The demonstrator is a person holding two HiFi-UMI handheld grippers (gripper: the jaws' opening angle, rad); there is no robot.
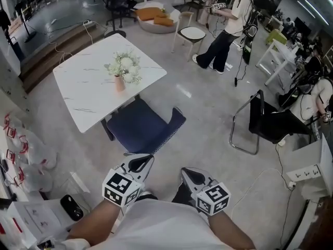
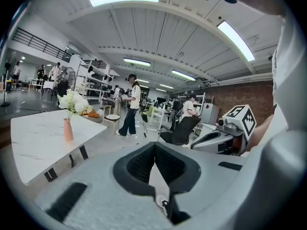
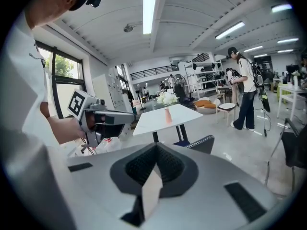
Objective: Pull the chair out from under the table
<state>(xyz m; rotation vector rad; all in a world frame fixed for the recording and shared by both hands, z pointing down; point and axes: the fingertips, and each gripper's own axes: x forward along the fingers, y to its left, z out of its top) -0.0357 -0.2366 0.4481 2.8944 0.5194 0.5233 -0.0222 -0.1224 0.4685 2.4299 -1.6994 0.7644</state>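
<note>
A navy blue chair (image 1: 143, 129) stands at the near edge of the white marble-look table (image 1: 78, 87), its seat partly out from under the top and its back toward me. Its back also shows in the right gripper view (image 3: 204, 143), below the table (image 3: 165, 118). My left gripper (image 1: 141, 163) and right gripper (image 1: 191, 175) are side by side close to my body, a little short of the chair back. Both are shut with nothing between their jaws. A pink vase of white flowers (image 1: 123, 71) stands on the table. The left gripper view shows the table (image 2: 38, 138), not the chair.
A black cantilever chair (image 1: 260, 121) stands to the right, with cables on the floor near it. A person (image 1: 229, 25) stands beyond the table beside a white chair (image 1: 190, 35). White bags (image 1: 21, 160) and boxes lie at the left. A power strip (image 1: 304, 173) is at the right.
</note>
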